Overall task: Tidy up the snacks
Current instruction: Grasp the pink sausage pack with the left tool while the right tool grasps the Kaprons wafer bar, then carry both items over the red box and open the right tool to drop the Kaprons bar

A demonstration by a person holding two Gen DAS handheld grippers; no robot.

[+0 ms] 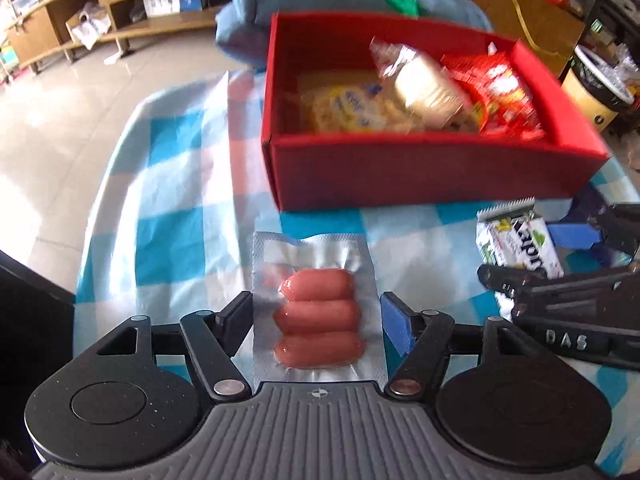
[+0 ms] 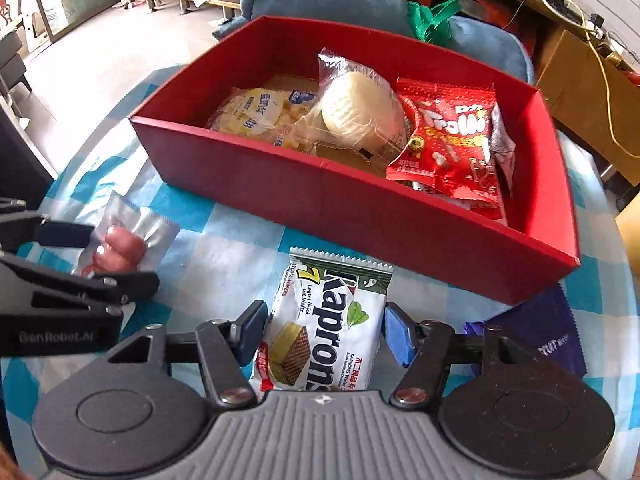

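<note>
Sausages in a clear vacuum pack (image 1: 318,312) are seen in the left wrist view lying flat on the blue-and-white checked tablecloth (image 1: 168,184) of the table, between the fingers of the left gripper (image 1: 316,320), which are spread on either side of the pack; whether the pads touch its edges cannot be told. Behind the pack a red cardboard box (image 1: 400,172) is shown, blurred, with snack packets inside. At the right edge the Kaprons wafer packet (image 1: 520,248) is seen between the fingers of the right gripper (image 1: 568,256). In the right wrist view the Kaprons wafer packet (image 2: 328,320) is found lying on the tablecloth (image 2: 224,248) just in front of the red box (image 2: 320,200), between the spread fingers of the right gripper (image 2: 324,330), with a gap visible beside the blue right pad. Inside the box a yellow-printed snack bag (image 2: 260,114), a pale round cake in clear wrap (image 2: 360,108) and a red Trolli bag (image 2: 452,140) are held. A dark blue wrapper (image 2: 548,336) is seen on the tablecloth to the right. At the left, the sausage pack (image 2: 124,240) is flanked by the left gripper (image 2: 104,256).
</note>
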